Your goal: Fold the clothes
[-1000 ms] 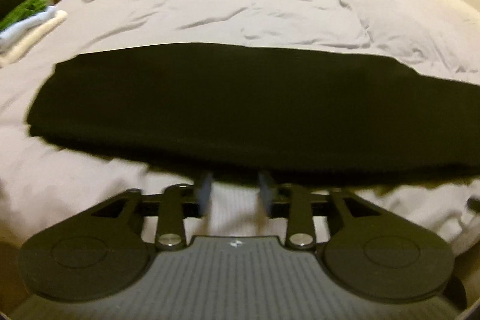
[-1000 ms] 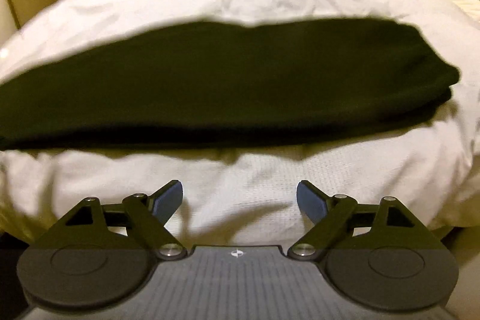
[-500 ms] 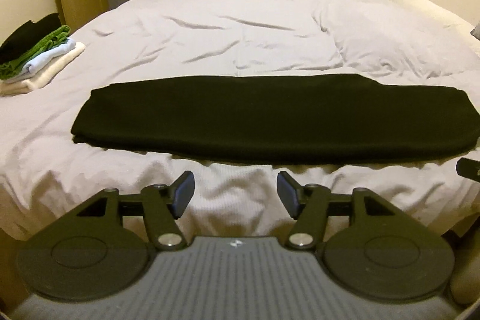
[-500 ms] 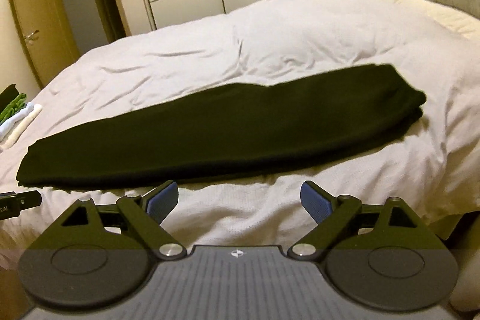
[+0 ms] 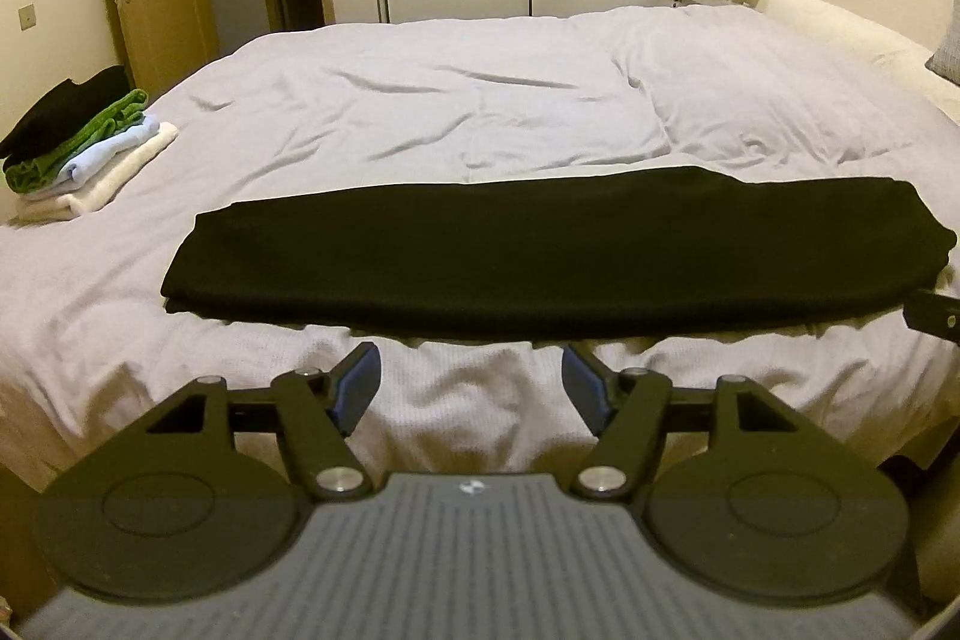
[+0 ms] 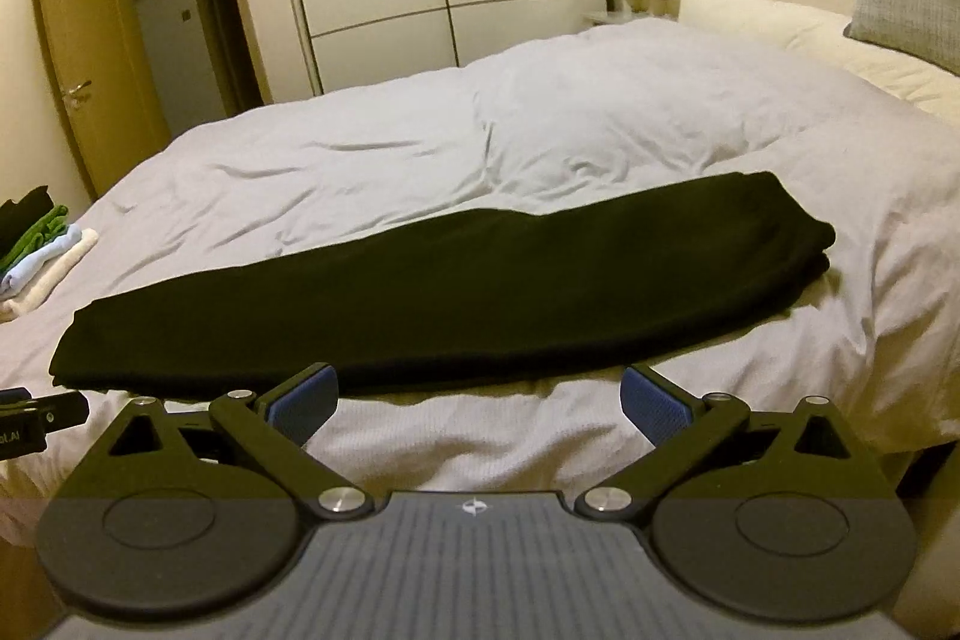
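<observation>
left gripper (image 5: pixel 472 382): angled down toward bed edge, jaws just been opening, parted, nothing between them | right gripper (image 6: pixel 478 400): same downward tilt, jaws spread wide after opening, empty | black garment (image 5: pixel 540 256): folded into long strip across near edge of bed (image 5: pixel 420 112), clear of both | folded stack (image 5: pixel 84 148): far left of bed
</observation>
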A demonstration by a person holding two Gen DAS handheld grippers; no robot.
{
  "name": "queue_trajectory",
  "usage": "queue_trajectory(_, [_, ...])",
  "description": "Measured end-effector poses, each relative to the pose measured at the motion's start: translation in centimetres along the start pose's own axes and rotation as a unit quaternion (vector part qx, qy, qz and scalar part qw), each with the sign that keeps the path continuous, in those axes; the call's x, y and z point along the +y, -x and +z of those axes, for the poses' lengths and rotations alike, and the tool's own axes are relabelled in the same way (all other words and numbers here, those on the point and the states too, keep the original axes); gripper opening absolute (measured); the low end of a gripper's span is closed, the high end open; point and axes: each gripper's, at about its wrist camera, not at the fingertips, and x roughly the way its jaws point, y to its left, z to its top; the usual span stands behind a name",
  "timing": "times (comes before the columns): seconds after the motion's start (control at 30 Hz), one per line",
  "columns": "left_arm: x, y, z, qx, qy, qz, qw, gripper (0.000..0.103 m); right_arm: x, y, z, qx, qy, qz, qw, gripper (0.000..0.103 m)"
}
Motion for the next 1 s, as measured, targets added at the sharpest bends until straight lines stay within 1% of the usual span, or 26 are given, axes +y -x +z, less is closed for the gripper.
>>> queue_trajectory(0.27, [0.0, -0.8, 0.0, 0.012, -0.003, 0.015, 0.9998, 0.065, 0.8, -1.3, -0.7, 0.022, 0.011, 0.009, 1.000, 0.103])
queue_trajectory(0.43, [0.3, -1.7, 0.0, 0.019, 0.004, 0.019, 0.9996, 0.066, 1.4, -2.4, -0.5, 0.034, 0.020, 0.010, 0.999, 0.103])
queue_trajectory(0.5, [0.6, -2.4, 0.0, 0.024, 0.009, 0.018, 0.9995, 0.068, 1.6, -3.0, -0.5, 0.040, 0.023, 0.009, 0.999, 0.103])
queue_trajectory(0.7, [1.0, -4.7, -0.4, 0.052, 0.017, 0.022, 0.9983, 0.068, 1.9, -4.9, -0.6, 0.064, 0.032, 0.006, 0.997, 0.103])
queue_trajectory(0.87, [1.2, -6.4, -0.3, 0.065, 0.015, 0.025, 0.9975, 0.068, 1.9, -6.7, -0.7, 0.083, 0.034, 0.006, 0.996, 0.103])
queue_trajectory(1.0, [2.0, -8.1, -0.4, 0.077, 0.022, 0.027, 0.9964, 0.068, 1.7, -8.5, -1.0, 0.104, 0.032, 0.004, 0.994, 0.103])
